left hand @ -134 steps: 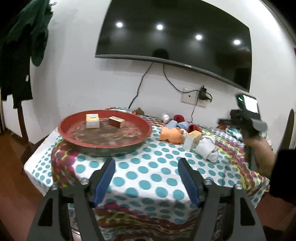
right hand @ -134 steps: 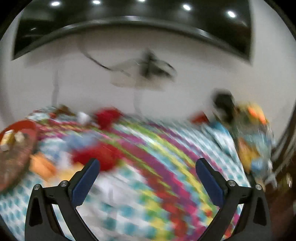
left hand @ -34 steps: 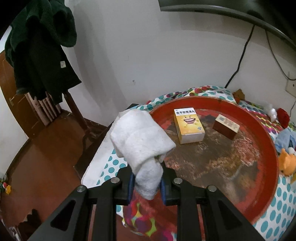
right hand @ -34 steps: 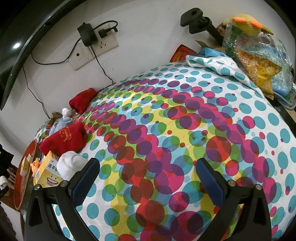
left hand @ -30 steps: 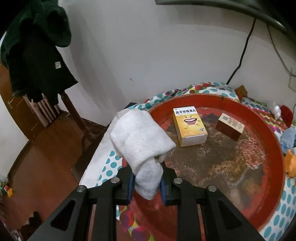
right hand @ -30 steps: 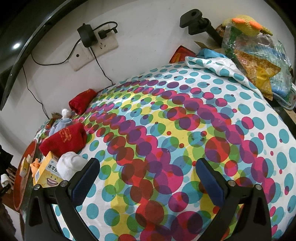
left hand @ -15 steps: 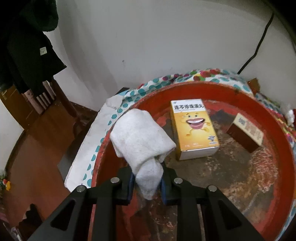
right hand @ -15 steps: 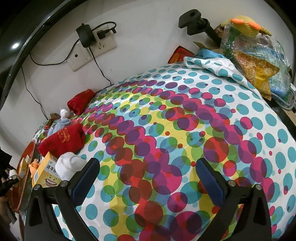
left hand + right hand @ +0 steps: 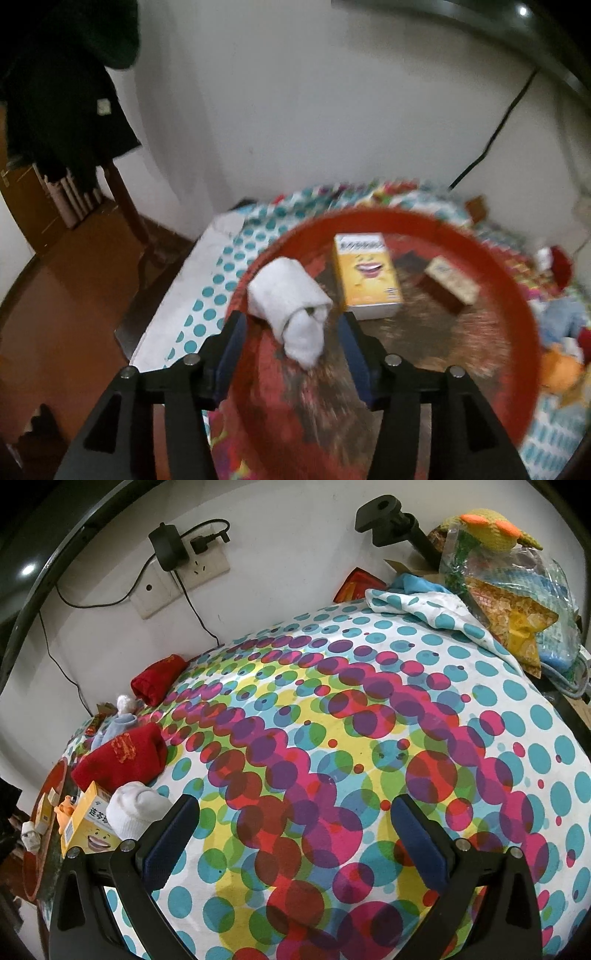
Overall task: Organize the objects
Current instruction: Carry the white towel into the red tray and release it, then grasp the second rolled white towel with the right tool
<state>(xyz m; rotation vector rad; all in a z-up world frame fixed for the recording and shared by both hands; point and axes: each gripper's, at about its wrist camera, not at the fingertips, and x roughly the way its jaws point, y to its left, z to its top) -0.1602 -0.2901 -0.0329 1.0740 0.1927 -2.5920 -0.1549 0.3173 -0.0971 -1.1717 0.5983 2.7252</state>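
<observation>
The left gripper (image 9: 291, 354) angles downward over the near-left part of a round red tray (image 9: 517, 325). Its jaws have just been opening and now stand apart, with the rolled white sock (image 9: 291, 314) lying between them on the tray, touched by neither blue pad. The sock is soft terry cloth, folded into a stubby bundle with one end tucked over. Just to its right lies a yellow cardboard box (image 9: 365, 277) printed with a laughing cartoon face, flat on its back; further right sits a smaller brown box (image 9: 448, 286) with a pale top. The tray has a smooth red rim and a worn, mottled brown floor.

The right gripper (image 9: 295, 845) also tilts downward, above a dotted tablecloth (image 9: 332, 738) of overlapping teal, magenta and yellow circles. Its jaws are spread wide with nothing between them. At the left, near its left finger, sit another white sock bundle (image 9: 135, 812), a second yellow box (image 9: 88, 823) and a folded red cloth (image 9: 122, 760) with gold embroidery.
</observation>
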